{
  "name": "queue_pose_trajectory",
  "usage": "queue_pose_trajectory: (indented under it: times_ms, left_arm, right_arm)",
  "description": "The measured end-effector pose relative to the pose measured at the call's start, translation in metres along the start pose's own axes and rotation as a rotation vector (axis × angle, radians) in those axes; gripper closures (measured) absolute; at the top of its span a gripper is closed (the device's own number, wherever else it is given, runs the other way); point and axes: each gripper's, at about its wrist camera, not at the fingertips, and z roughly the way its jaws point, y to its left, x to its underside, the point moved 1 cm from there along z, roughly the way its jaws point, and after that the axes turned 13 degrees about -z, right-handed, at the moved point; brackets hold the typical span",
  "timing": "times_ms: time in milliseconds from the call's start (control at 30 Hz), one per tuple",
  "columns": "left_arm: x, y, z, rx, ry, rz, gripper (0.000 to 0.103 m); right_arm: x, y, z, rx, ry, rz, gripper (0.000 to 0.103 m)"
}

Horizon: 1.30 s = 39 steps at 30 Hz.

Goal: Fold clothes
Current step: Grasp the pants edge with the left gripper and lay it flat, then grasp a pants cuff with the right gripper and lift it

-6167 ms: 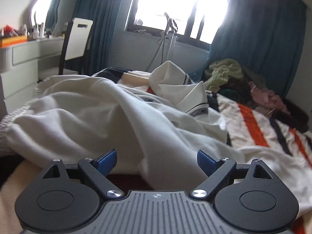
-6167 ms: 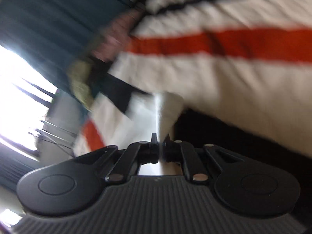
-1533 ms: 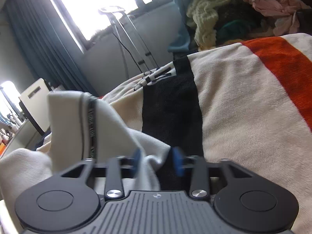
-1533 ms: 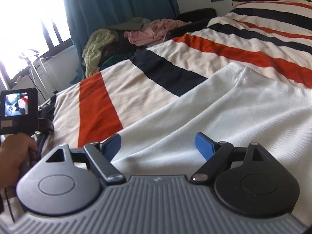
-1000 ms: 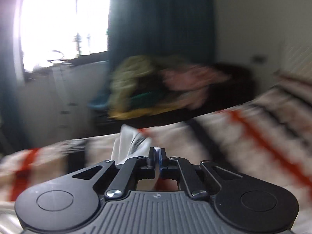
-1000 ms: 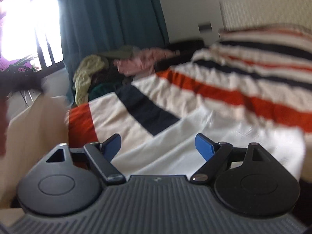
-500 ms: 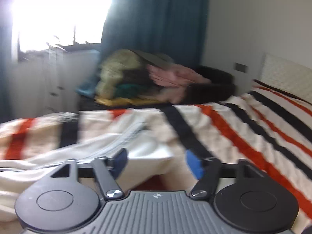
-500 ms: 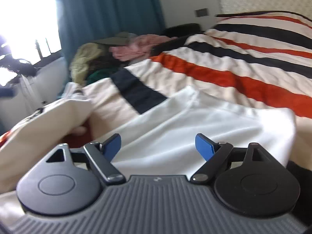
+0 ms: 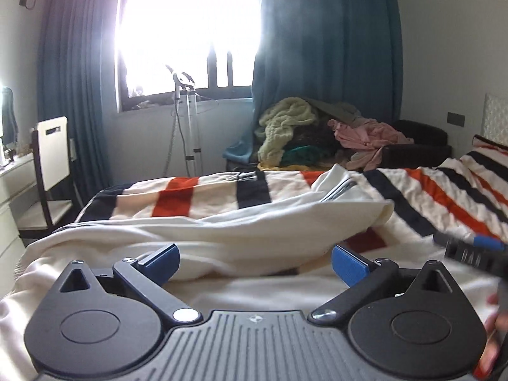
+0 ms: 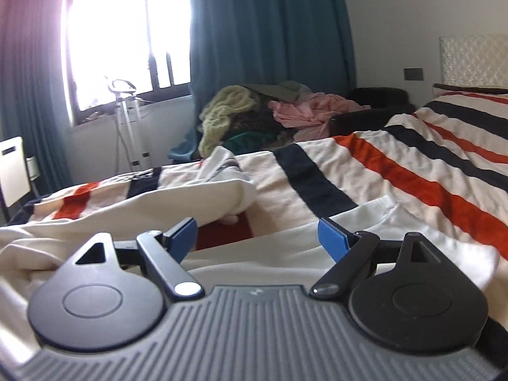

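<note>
A cream white garment (image 9: 222, 231) lies spread on the striped bed, one sleeve with a striped cuff (image 9: 341, 187) folded across it. It also shows in the right wrist view (image 10: 152, 206), with its hem (image 10: 390, 209) at the right. My left gripper (image 9: 254, 258) is open and empty, low over the garment's near part. My right gripper (image 10: 257, 235) is open and empty above the garment. The right gripper's blue-tipped finger (image 9: 485, 242) and the hand holding it show at the left wrist view's right edge.
The bed has an orange, black and cream striped blanket (image 9: 444, 190). A pile of clothes (image 9: 317, 133) sits beyond the bed under teal curtains. A stand (image 9: 187, 120) is by the bright window. A chair (image 9: 50, 158) and white dresser stand at left.
My left gripper, shut on the sleeve a second ago, carried it across the bed, opened and let it go, then drew back. The right gripper stayed open and lowered slightly.
</note>
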Motion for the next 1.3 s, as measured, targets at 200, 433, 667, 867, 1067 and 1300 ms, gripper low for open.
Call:
queue_pose_trajectory:
  times_ms: [200, 433, 667, 867, 1067, 1300]
  left_arm:
    - [0.033, 0.035, -0.001, -0.052, 0.036, -0.067, 0.0]
    - [0.038, 0.049, 0.009, -0.082, 0.05, -0.16, 0.0]
    - [0.041, 0.044, 0.018, -0.082, 0.067, -0.193, 0.0]
    - [0.041, 0.042, 0.042, -0.087, 0.081, -0.233, 0.0]
    - [0.041, 0.055, 0.075, -0.066, 0.099, -0.315, 0.0]
    - [0.054, 0.073, 0.116, -0.045, 0.15, -0.402, 0.0]
  right_arm:
    - [0.005, 0.009, 0.003, -0.027, 0.025, -0.025, 0.018]
    - [0.016, 0.005, 0.027, -0.174, 0.094, 0.15, 0.018]
    - [0.044, -0.028, 0.081, -0.429, 0.185, 0.646, 0.016]
    - [0.048, -0.044, 0.133, -0.527, 0.185, 0.876, 0.017]
    - [0.038, -0.038, 0.189, -0.634, 0.136, 1.091, 0.016]
    - [0.014, -0.018, 0.264, -0.448, 0.224, 1.13, 0.017]
